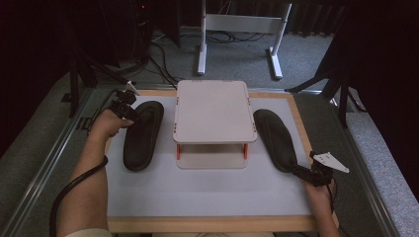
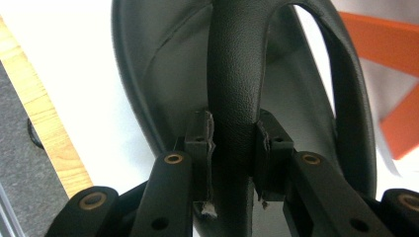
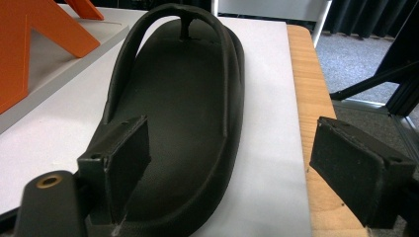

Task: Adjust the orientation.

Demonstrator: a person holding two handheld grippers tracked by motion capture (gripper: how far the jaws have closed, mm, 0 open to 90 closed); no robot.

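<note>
jaws of the left gripper [image 2: 233,148] clamp the strap [image 2: 237,74] of the left sandal [image 1: 144,134], which lies on the white mat [image 1: 197,187] directly ahead of it. right gripper [image 3: 247,168] stands wide apart, holding nothing, with the right sandal [image 3: 183,123] just ahead, its heel between the jaws.

A lab or test room: black curtains [image 1: 44,44] at 10 o'clock, floor cables [image 1: 163,59], grey carpet [image 1: 306,54], a white stand frame [image 1: 242,29] at 12 o'clock.
</note>
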